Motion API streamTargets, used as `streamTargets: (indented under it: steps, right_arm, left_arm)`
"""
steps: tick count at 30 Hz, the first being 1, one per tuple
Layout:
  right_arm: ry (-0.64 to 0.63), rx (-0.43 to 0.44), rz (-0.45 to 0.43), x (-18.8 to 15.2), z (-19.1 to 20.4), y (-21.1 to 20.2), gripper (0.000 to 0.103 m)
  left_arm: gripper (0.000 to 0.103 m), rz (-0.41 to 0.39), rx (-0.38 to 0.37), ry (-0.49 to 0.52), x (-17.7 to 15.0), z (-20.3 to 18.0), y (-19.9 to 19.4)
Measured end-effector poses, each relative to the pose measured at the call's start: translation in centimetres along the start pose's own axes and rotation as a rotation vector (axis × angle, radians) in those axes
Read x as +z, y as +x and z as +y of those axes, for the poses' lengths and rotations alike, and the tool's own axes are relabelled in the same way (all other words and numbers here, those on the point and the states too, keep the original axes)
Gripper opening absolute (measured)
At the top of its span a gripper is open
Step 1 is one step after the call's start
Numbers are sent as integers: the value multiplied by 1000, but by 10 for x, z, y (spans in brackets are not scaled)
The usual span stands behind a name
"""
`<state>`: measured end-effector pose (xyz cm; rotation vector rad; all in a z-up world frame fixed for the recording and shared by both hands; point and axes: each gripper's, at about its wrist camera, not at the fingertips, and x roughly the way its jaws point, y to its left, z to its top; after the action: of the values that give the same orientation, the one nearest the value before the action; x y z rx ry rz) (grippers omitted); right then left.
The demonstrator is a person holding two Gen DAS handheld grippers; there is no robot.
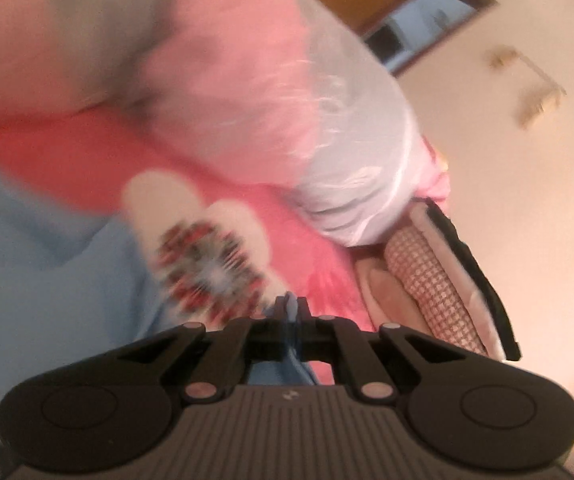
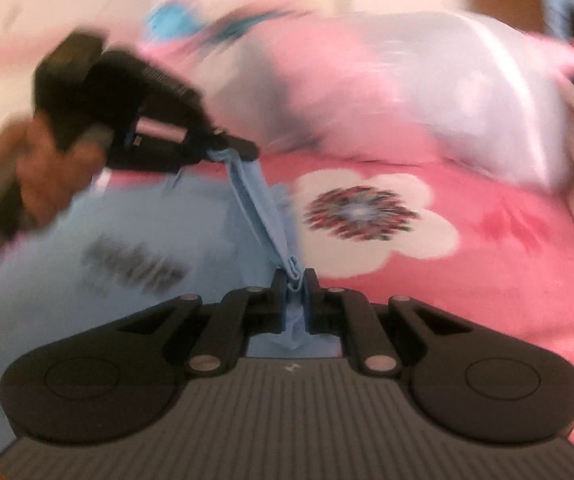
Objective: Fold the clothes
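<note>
Claws (image 2: 293, 280) (image 2: 243, 150) pinching taut blue garment (image 2: 255, 204) edge

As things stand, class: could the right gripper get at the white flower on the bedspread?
Probably not yet: the right gripper is shut on the blue garment, though the white flower lies uncovered close ahead.

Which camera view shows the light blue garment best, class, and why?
The right wrist view: the light blue garment spreads over the pink blanket, with a strip stretched between the left gripper and the right gripper. The left wrist view shows only a blurred blue patch and the pinched edge.
</note>
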<state>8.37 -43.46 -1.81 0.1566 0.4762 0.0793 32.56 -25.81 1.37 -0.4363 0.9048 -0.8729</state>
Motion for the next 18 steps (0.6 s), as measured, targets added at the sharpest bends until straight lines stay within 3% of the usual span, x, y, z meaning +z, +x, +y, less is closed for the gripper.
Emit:
streamTargets:
  steps: [3, 7, 11, 18]
  right_arm:
    - [201, -17, -77, -8, -37, -9, 6]
    - [316, -62, -111, -19, -69, -10, 6]
    - [379, -117, -127, -27, -97, -6, 6]
    - [614, -109, -121, -52, -146, 8, 6]
  left_arm:
    - [4, 15, 6, 116, 13, -33, 40]
    - [3, 46, 0, 224, 14, -61, 95]
    - [3, 88, 21, 270, 9, -68, 144]
    - [3, 130, 50, 347, -2, -69, 200]
